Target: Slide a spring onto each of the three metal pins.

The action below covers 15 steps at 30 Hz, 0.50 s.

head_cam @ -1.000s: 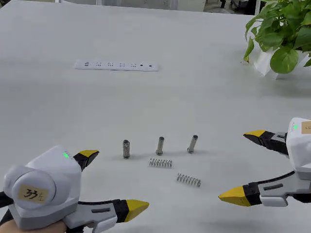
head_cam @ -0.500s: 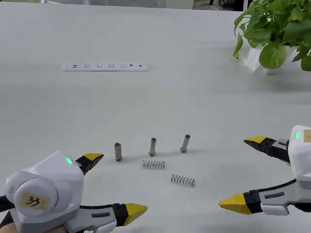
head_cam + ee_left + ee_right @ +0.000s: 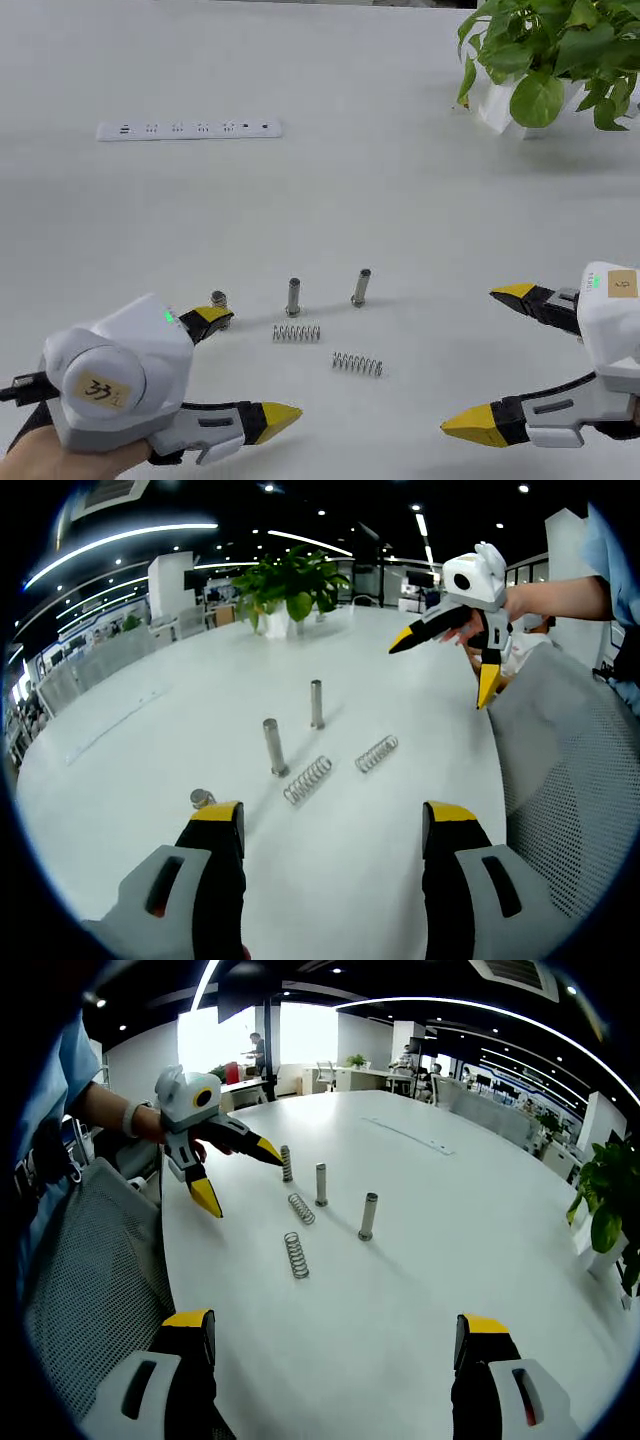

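**Claws.** The left claw [image 3: 243, 365] is open, its jaws spread wide with nothing between them. It is held low over the near left of the bench [image 3: 400, 200]. The right claw [image 3: 488, 358] is also spread wide and empty. It sits at the near right, well apart from the pins.

**Pins.** Three metal pins stand upright in a row across the middle of the bench.
- The left-hand pin [image 3: 218, 299] is just beside the far jaw tip of the left claw, which covers its lower part in the head view. In the right gripper view, coils show around its shaft, so a spring is on it.
- The middle pin [image 3: 293, 297] has a bare shaft.
- The right-hand pin [image 3: 361, 287] has a bare shaft.

**Springs.** Two lie flat on the bench, and neither claw touches them.
- The first loose spring [image 3: 297, 333] lies just on the near side of the middle pin.
- The second loose spring [image 3: 357, 364] lies nearer and to the right, between the two claws.

**Other items.** A white power strip [image 3: 188, 129] lies at the far left. A potted plant [image 3: 550, 50] stands at the far right corner.
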Each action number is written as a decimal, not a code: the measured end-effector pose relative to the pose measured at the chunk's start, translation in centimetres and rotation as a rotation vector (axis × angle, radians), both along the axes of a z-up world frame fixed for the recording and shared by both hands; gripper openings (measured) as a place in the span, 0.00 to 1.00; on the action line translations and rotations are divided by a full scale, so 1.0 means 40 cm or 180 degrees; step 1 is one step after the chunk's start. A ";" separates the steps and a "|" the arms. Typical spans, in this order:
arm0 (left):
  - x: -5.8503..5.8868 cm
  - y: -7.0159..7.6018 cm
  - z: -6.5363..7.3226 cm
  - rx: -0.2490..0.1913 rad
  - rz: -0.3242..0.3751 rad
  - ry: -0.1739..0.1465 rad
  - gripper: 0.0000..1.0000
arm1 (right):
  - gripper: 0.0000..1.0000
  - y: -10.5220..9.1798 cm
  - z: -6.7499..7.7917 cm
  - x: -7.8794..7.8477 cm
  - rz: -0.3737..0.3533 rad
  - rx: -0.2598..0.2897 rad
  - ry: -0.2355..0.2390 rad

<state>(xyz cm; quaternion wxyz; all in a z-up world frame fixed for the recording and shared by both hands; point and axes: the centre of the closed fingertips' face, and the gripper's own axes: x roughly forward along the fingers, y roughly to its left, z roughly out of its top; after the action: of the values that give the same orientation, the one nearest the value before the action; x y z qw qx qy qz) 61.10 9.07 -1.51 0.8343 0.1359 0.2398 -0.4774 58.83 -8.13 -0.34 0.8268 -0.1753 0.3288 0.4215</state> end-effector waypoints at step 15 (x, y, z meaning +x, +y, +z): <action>0.043 -0.030 -0.053 0.0351 -0.0100 0.0042 0.51 | 0.99 -0.019 -0.018 -0.030 -0.0066 0.0021 0.0096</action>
<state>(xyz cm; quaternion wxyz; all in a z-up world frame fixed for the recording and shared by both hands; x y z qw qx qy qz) 62.81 7.86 -3.63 0.8164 0.1822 0.2691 -0.4774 57.62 -8.87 -1.07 0.8266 -0.1629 0.3416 0.4165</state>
